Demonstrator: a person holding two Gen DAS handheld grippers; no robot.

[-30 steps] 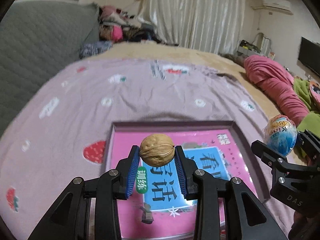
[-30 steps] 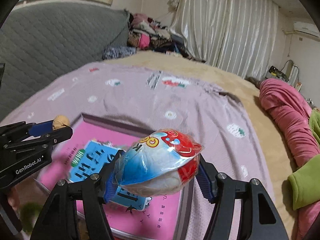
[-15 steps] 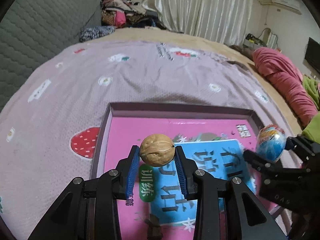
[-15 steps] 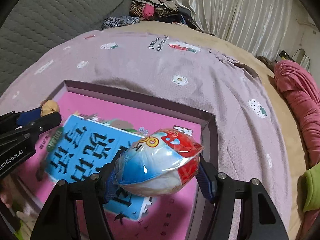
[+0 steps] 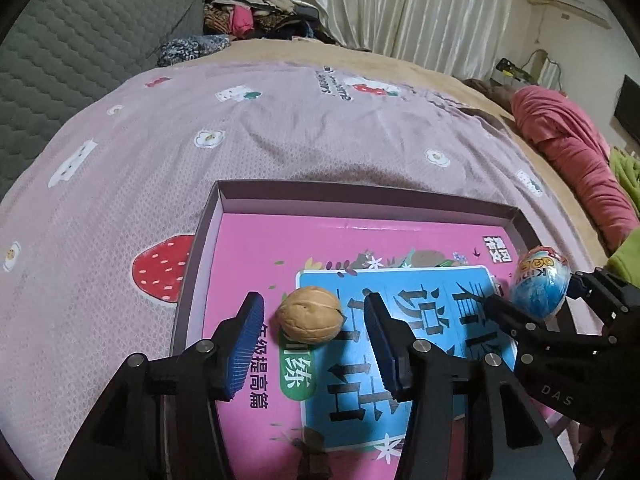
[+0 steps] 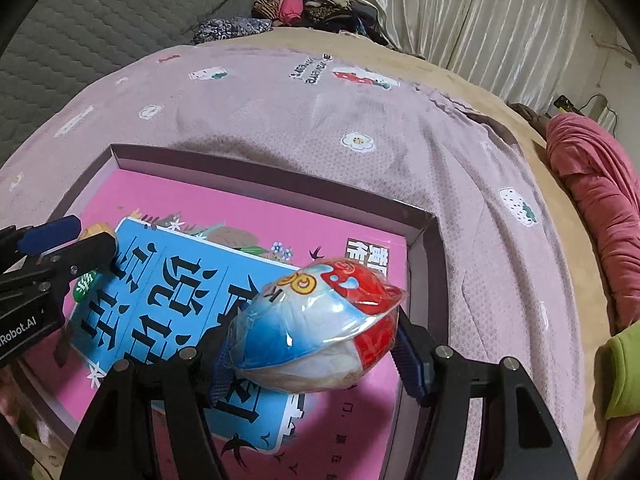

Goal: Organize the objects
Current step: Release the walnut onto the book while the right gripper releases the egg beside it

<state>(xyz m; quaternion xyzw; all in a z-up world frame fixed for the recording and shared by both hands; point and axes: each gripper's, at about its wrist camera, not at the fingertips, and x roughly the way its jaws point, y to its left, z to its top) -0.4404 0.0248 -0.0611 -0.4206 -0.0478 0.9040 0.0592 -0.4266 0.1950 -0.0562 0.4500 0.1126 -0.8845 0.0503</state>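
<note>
Low in the left wrist view, the left tool (image 5: pixel 314 330) tilts steeply down over the pink box (image 5: pixel 360 200), and its jaws have just been opening: the walnut (image 5: pixel 310 314) sits between the blue pads (image 5: pixel 248 344) with a gap on either side, resting on the box's printed floor. At the right edge of that frame, the right tool (image 6: pixel 316 346) tilts down as well, clamped on the foil-wrapped toy egg (image 6: pixel 320 332), held above the box's right part. Under it all lies the purple bedsheet (image 5: pixel 280 132), spread wide across the bed.
</note>
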